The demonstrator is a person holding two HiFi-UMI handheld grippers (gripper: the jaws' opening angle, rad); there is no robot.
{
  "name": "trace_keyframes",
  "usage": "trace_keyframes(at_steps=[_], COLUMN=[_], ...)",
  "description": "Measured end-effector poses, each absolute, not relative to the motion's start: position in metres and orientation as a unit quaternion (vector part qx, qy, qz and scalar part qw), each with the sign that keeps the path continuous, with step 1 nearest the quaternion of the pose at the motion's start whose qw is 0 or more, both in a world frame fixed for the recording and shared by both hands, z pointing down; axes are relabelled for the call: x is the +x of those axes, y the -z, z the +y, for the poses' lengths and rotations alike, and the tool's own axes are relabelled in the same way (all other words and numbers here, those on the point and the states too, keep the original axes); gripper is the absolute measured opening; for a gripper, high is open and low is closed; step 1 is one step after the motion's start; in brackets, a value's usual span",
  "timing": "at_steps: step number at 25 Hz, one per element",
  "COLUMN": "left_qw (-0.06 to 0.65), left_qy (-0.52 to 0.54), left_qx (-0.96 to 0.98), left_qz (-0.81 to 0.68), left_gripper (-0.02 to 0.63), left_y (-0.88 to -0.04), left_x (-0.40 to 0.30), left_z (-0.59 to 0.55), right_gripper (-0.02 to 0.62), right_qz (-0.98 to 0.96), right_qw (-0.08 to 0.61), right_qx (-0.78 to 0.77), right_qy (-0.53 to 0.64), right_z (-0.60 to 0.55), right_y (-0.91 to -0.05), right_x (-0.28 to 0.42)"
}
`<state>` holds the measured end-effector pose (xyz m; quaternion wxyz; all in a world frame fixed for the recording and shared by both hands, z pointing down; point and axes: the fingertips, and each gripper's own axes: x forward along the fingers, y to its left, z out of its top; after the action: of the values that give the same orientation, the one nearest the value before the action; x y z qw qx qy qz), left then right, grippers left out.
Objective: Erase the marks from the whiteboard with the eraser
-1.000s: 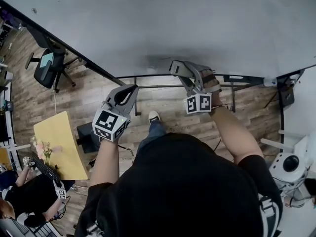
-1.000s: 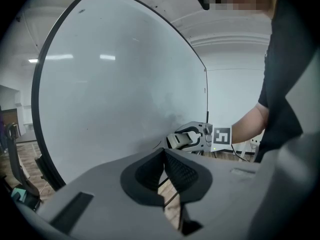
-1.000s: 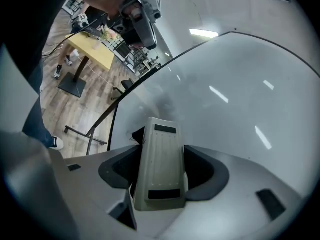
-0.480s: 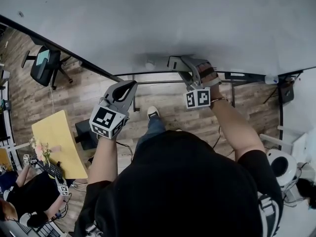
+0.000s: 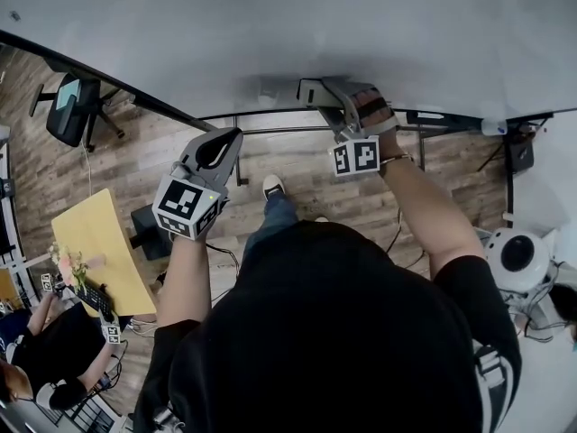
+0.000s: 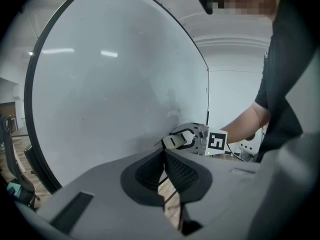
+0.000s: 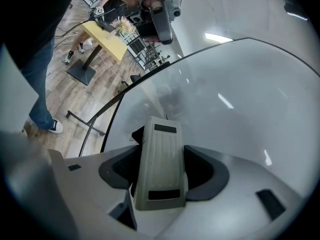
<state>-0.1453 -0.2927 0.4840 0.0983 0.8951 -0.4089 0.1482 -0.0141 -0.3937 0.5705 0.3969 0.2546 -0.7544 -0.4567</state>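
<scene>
The whiteboard [image 5: 288, 25] fills the top of the head view. A grey-beige eraser [image 5: 311, 91] lies pressed against its lower edge, held by my right gripper [image 5: 317, 94]. In the right gripper view the eraser [image 7: 160, 164] sits between the jaws with its far end on the board [image 7: 240, 99]. A faint grey smudge [image 7: 169, 96] shows just beyond it, also visible as a smudge [image 6: 172, 116] in the left gripper view. My left gripper [image 5: 230, 140] hangs below the board, off its surface, shut with nothing in it; its pads [image 6: 172, 171] meet.
The board's black stand bars [image 5: 270, 131] run under its edge over a wooden floor. An office chair [image 5: 68, 102] stands at the left, a yellow table [image 5: 95, 251] below it, a seated person [image 5: 54, 350] at bottom left. A white round device [image 5: 518, 255] is at the right.
My right gripper has slid the eraser leftward and upward along the board's lower part. The left gripper has drifted a little left, still shut.
</scene>
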Motion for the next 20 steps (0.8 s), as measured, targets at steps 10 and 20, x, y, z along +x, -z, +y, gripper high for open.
trace_keyframes(at_steps=[10,20], left_qw=[0.101,0.108], left_qy=[-0.136,-0.13], left_qx=[0.893,0.884], left_qz=[-0.418,-0.436], left_gripper=[0.011,0.011], left_y=[-0.479,-0.481], left_x=[-0.148,-0.161], left_z=[-0.275,-0.253], right_gripper=[0.259,0.261], right_qz=[-0.739,-0.73], right_qw=[0.403,0.402], right_qx=[0.244,0.213], right_qy=[0.481,0.51], right_z=[-0.389,-0.382], right_y=[-0.569,-0.575], right_x=[-0.029,-0.069])
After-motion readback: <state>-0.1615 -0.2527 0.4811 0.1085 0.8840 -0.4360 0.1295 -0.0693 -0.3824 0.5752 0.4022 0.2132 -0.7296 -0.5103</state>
